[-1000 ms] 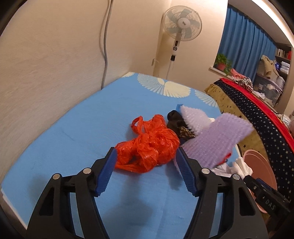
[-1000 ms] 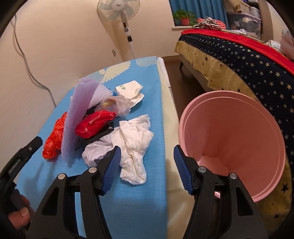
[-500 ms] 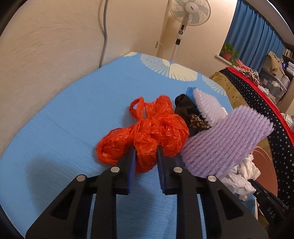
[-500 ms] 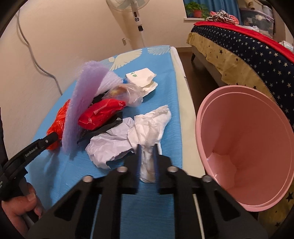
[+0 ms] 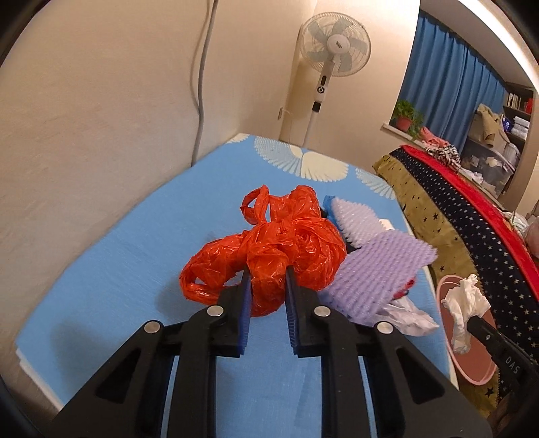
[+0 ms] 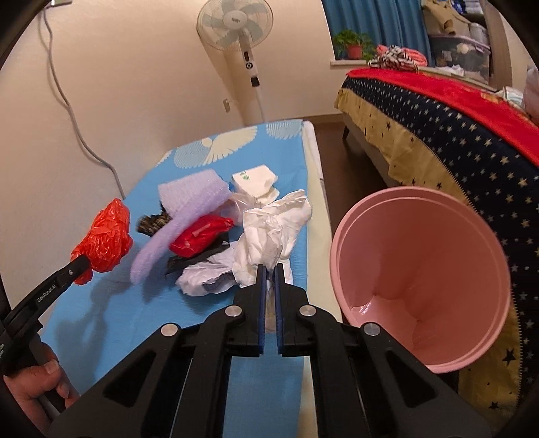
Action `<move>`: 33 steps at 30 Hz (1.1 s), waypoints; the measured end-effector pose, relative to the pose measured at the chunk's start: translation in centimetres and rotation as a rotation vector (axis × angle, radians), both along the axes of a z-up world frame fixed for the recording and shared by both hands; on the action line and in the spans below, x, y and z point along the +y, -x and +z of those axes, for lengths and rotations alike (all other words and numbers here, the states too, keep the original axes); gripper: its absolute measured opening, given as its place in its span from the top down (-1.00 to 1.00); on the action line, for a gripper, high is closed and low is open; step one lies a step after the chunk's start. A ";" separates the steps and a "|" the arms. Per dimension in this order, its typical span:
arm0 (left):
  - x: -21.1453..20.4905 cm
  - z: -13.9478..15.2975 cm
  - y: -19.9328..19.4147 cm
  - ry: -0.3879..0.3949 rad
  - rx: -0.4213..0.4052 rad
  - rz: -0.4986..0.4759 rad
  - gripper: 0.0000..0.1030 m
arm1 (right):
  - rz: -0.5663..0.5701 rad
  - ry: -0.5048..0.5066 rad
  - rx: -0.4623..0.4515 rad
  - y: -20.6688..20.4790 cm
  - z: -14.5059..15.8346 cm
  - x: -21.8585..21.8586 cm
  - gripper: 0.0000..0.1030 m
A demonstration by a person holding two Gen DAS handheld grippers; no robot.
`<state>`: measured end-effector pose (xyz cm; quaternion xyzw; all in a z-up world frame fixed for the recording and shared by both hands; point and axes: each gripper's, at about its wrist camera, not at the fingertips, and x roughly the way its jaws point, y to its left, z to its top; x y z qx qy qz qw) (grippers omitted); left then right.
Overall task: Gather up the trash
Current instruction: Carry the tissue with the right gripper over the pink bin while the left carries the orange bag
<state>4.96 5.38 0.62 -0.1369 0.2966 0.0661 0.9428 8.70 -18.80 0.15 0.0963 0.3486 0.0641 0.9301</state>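
My left gripper [image 5: 267,281] is shut on a crumpled orange plastic bag [image 5: 289,242], which hangs just above the blue cloth. The right wrist view shows that bag [image 6: 104,236] lifted at the left. My right gripper [image 6: 268,269] is shut on a wad of white tissue [image 6: 273,232], raised off the cloth beside the pink bin [image 6: 438,249]. In the left wrist view the tissue [image 5: 466,300] hangs over the bin's rim [image 5: 441,323]. Still lying on the cloth are a purple bubble sheet [image 6: 188,209], a red packet [image 6: 198,234] and crumpled white paper [image 6: 202,278].
The blue cloth [image 5: 118,269] covers a narrow board against the wall. A folded napkin pack [image 6: 254,177] lies farther back. A standing fan [image 6: 235,23] is behind it and a star-patterned bed [image 6: 438,134] to the right. A hand [image 6: 30,380] holds the left gripper.
Both grippers went from open to shut, the left on the orange bag, the right on the white tissue. Both then rose, lifting their loads off the cloth.
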 end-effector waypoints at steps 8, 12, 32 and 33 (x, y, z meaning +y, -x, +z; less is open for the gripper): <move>-1.3 2.0 2.9 -0.013 -0.060 -0.045 0.65 | -0.024 0.028 -0.064 2.7 2.7 -1.0 0.91; -2.3 2.7 3.7 -0.012 -0.079 -0.083 0.65 | -0.050 0.038 -0.092 3.8 4.0 -2.0 0.91; -9.7 4.0 3.7 -0.008 -0.135 -0.275 0.65 | -0.251 0.083 -0.186 4.8 8.8 -9.1 0.90; -10.0 4.0 3.7 -0.011 -0.138 -0.284 0.65 | -0.260 0.084 -0.188 4.8 8.9 -9.5 0.90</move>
